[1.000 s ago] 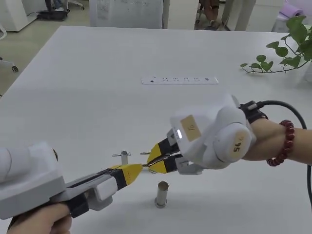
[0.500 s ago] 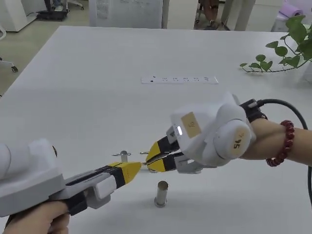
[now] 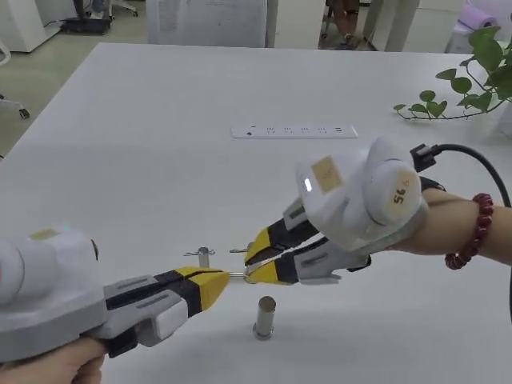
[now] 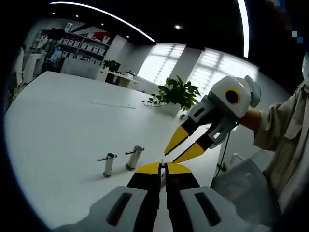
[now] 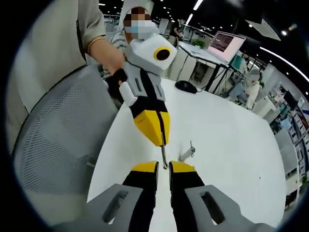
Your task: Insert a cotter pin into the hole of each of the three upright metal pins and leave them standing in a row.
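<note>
Progress is standing at two of three: the left gripper view is showing the first pin (image 4: 108,165) and the second pin (image 4: 134,157) upright side by side on the bench (image 3: 144,160), each with a cotter (image 4: 102,158) crossing its head. The third pin (image 3: 265,318) is standing nearer me, apart from that pair. Its top is looking bare, so I am judging one insertion left, and perhaps some lining up. I am carrying the last cotter (image 5: 164,155) in my left gripper (image 3: 225,277), fingers pressed together on one end, just in front of the finished pair and above the bench. My right gripper (image 3: 247,270) is hanging at the free end with its fingers apart on either side of the wire, not clamping it as far as I can tell. The head view is hiding the second pin's shaft behind my right fingers (image 3: 268,244), leaving just its wire poking out, where the left gripper view is giving it whole. The right gripper view is showing the last cotter running from the left tip into its own gap, where the head view is giving just a faint line.
</note>
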`<state>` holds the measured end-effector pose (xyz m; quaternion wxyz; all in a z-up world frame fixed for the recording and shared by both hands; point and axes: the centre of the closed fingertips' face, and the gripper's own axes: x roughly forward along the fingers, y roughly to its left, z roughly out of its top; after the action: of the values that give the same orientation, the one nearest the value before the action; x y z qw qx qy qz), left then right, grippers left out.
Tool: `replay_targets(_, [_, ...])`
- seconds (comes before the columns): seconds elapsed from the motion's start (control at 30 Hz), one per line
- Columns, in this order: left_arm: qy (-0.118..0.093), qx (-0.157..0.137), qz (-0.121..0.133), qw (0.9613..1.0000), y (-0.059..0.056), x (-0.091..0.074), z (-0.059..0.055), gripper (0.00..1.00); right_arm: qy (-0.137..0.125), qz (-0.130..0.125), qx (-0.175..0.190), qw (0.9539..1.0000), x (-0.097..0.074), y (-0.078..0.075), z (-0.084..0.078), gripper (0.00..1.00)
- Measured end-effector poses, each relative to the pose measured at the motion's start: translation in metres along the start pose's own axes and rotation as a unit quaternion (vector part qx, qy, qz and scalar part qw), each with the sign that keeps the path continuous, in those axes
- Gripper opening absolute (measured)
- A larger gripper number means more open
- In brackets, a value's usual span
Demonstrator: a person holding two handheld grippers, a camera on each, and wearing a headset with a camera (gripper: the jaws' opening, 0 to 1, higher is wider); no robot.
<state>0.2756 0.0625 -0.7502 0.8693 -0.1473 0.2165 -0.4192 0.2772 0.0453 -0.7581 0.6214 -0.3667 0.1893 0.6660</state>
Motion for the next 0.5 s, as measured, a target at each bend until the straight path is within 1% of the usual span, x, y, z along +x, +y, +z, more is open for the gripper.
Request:
replay_targets(0.03, [0.005,0.015,-0.004,0.9999,-0.001,-0.001,-0.001,0.0,-0.001,0.004,0.008,1.0,-0.001,0.001,-0.001,0.1])
replay_targets(0.13, [0.016,0.04,-0.008,0.999,-0.001,-0.002,-0.003,0.0,-0.002,0.01,0.016,0.9998,-0.002,0.002,-0.003,0.1])
replay_targets(0.3, [0.025,0.066,-0.027,0.9972,-0.006,-0.004,-0.005,0.0,-0.011,0.027,0.038,0.9988,-0.004,0.009,-0.006,0.11])
replay_targets(0.33, [0.028,0.074,-0.034,0.9963,-0.008,-0.004,-0.006,0.0,-0.013,0.032,0.043,0.9985,-0.004,0.01,-0.006,0.11])
replay_targets(0.4, [0.03,0.083,-0.043,0.9952,-0.011,-0.005,-0.007,0.0,-0.017,0.038,0.048,0.998,-0.005,0.013,-0.006,0.11])
replay_targets(0.43, [0.032,0.089,-0.053,0.9941,-0.014,-0.005,-0.008,0.0,-0.02,0.041,0.053,0.9975,-0.005,0.014,-0.006,0.11])
replay_targets(0.5, [0.036,0.098,-0.062,0.9926,-0.017,-0.006,-0.009,0.0,-0.024,0.051,0.06,0.9966,-0.006,0.018,-0.006,0.11])
